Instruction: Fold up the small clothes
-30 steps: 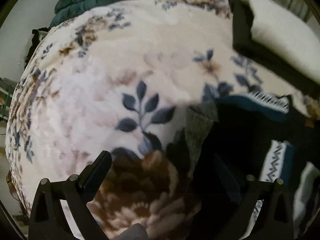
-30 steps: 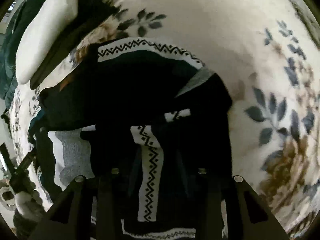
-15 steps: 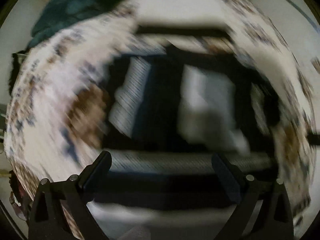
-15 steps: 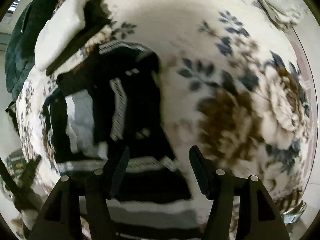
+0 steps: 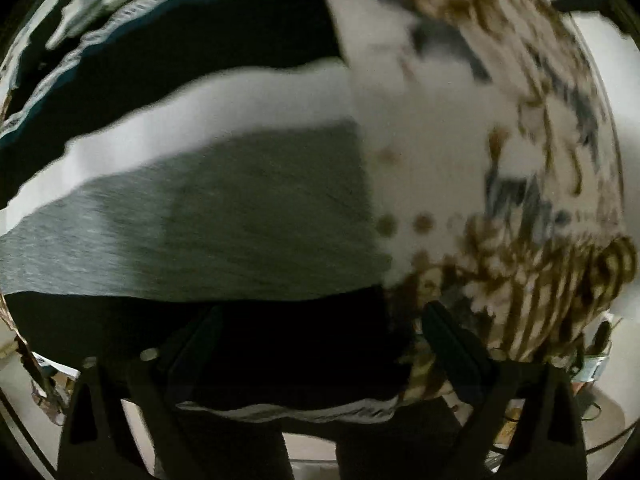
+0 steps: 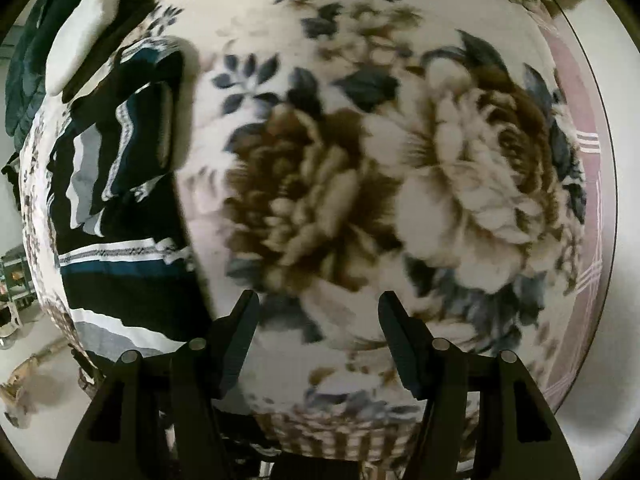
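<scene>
A dark knit garment with white, grey and teal bands lies on a floral blanket. My left gripper is open and empty, close above the garment's black lower band near its edge. In the right wrist view the same garment lies at the left, partly folded with a sleeve laid over it. My right gripper is open and empty over the bare floral blanket, to the right of the garment. Both views are blurred.
A white pillow or folded cloth and a dark green quilt lie beyond the garment at the upper left. The blanket's edge and the floor show at the lower left.
My right gripper has let go of the garment, opened and swung right over the bare blanket. My left gripper has swept from the blanket to close over the garment's grey and black bands.
</scene>
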`<action>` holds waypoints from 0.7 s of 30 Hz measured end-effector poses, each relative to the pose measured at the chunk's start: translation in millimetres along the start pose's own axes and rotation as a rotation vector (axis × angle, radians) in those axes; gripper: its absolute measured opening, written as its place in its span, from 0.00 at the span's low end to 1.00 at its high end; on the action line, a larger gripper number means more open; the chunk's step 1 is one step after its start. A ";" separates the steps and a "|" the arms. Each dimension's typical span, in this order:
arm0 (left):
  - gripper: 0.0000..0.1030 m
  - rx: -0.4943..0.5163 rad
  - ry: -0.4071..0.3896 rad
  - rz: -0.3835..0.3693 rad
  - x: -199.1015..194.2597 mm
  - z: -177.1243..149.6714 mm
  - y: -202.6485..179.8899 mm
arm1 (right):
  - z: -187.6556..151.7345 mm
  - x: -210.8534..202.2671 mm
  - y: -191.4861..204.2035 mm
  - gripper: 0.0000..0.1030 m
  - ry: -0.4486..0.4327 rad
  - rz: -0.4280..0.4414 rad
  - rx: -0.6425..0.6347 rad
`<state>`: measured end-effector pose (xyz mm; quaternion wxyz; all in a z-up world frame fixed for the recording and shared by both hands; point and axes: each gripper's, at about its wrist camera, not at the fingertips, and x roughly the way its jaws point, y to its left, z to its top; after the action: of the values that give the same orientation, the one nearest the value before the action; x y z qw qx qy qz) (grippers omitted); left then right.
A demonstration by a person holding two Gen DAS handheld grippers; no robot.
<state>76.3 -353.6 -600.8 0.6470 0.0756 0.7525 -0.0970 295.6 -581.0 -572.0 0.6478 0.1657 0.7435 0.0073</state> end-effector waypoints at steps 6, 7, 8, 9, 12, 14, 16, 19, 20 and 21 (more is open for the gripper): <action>0.05 -0.037 -0.060 0.001 -8.3 2.5 3.8 | 27.0 2.7 -0.2 0.62 -0.006 0.075 -0.019; 0.05 -0.053 -0.072 -0.018 -14.2 0.8 8.9 | 33.8 3.4 3.9 0.62 -0.012 0.098 -0.021; 0.05 -0.066 -0.089 -0.030 -22.4 -1.3 15.6 | 45.7 4.4 8.7 0.62 -0.024 0.131 -0.027; 0.05 -0.072 -0.099 -0.037 -29.0 -2.6 21.2 | 57.5 6.3 13.5 0.62 -0.034 0.163 -0.028; 0.05 -0.093 -0.146 -0.056 -54.8 -11.3 35.9 | 99.6 14.0 29.8 0.62 -0.059 0.261 -0.024; 0.05 -0.119 -0.169 -0.066 -70.7 -17.7 46.1 | 129.9 20.8 43.6 0.62 -0.074 0.311 -0.020; 0.05 -0.149 -0.188 -0.081 -85.4 -23.2 61.9 | 155.5 29.4 57.7 0.62 -0.075 0.346 -0.009; 0.05 -0.184 -0.216 -0.094 -100.0 -25.7 76.7 | 187.5 48.6 72.5 0.61 -0.048 0.399 0.043; 0.05 -0.198 -0.225 -0.098 -104.6 -27.9 80.1 | 196.6 55.5 76.7 0.54 -0.030 0.417 0.059; 0.05 -0.210 -0.233 -0.103 -107.0 -29.1 86.4 | 201.8 63.9 82.2 0.49 -0.011 0.428 0.074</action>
<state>85.3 -261.4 -495.1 0.7285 -0.0432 0.6812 -0.0589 503.2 -528.1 -647.3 0.6291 0.3435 0.6876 0.1166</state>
